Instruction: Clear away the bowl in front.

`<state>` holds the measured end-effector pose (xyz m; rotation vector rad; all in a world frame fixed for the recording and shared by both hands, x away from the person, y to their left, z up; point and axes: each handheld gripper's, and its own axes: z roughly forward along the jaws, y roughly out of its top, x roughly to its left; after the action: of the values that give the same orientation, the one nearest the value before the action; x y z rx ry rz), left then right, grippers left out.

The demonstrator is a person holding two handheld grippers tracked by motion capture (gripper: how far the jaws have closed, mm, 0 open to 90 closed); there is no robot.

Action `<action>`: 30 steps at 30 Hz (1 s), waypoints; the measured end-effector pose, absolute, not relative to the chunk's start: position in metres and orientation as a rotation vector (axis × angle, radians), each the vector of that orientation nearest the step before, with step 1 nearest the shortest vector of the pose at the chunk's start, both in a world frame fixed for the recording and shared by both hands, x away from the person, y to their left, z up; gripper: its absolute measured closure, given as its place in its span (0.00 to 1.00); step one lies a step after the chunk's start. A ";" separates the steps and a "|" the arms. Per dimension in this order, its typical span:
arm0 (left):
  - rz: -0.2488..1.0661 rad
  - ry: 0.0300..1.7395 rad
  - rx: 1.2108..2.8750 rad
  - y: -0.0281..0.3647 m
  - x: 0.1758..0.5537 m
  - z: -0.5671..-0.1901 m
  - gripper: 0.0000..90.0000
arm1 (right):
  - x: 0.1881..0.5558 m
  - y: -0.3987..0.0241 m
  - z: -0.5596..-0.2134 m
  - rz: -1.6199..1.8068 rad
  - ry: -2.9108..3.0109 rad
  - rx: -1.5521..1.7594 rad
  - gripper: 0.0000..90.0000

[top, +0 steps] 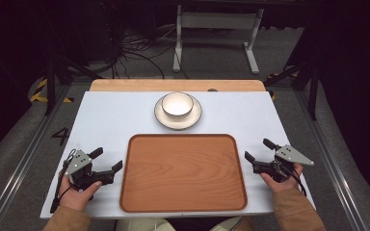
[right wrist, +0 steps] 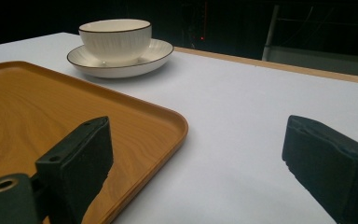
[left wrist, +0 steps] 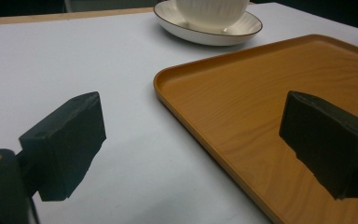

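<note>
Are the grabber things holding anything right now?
No, nothing is held. The left gripper and the right gripper both have open jaws with nothing between them, one at each side of the wooden tray.

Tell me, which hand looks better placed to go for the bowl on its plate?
Hard to call. The left tool and right tool both sit open beside the tray, about equally far from the bowl on its plate. Perhaps right, marginally.

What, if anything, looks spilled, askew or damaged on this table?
Nothing stands out. The bowl sits upright on its plate, the wooden tray lies flat, and both grippers are open.
</note>
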<state>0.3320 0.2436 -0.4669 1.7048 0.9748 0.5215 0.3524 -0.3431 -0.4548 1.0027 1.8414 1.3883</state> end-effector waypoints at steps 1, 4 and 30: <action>0.520 0.979 1.707 0.244 0.332 -0.466 0.10 | 0.352 -0.343 -0.455 1.386 1.842 1.003 0.11; 0.522 0.983 1.700 0.244 0.332 -0.465 0.10 | 0.353 -0.343 -0.455 1.384 1.847 1.011 0.11; 0.527 0.984 1.725 0.233 0.347 -0.428 0.11 | 0.354 -0.342 -0.455 1.377 1.859 1.015 0.10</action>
<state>0.3470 0.2334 -0.4278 1.7250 0.9835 0.5267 0.3544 -0.3425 -0.4545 1.0147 1.8591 1.3769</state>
